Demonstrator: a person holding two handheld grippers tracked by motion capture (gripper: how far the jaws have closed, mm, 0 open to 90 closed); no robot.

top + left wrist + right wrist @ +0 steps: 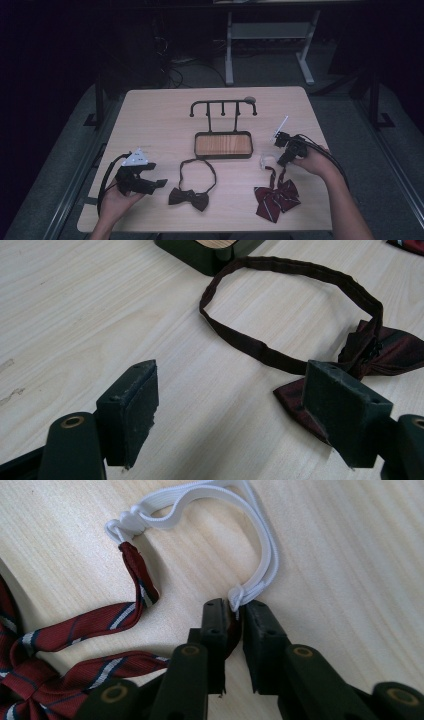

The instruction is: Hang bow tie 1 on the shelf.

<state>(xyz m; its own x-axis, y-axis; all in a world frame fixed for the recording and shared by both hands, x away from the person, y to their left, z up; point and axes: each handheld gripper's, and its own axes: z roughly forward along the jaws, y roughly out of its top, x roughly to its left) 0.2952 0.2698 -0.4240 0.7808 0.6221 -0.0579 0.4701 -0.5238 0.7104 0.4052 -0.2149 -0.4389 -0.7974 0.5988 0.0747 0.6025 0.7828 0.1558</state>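
Cloth and elastic is what you are handling: both ties look light, limp and easy to drag, so expect them to sag and swing once off the table (150,125).

Your right tool (235,611) has its jaws pressed together on the striped tie (276,196), pinching where the white elastic loop (210,510) knots onto the end of the red strap. That seems a sound hold: the knot should stop the strap slipping through, while the elastic itself will probably stretch if you pull. The striped tie lies at the near right of the table, its bow toward you and its strap running away toward the tool, so its long axis goes roughly near to far.

Your left tool (235,410) is spread wide and empty, low over the table at the near left, aimed at the dark bow tie (189,197). Its bow sits nearest you, with the neck band (300,305) lying as an open oval reaching toward the wooden tray (223,145) under the hook rack (223,106). Judging by that, the band is the easy place to grip; the bow is bulkier.
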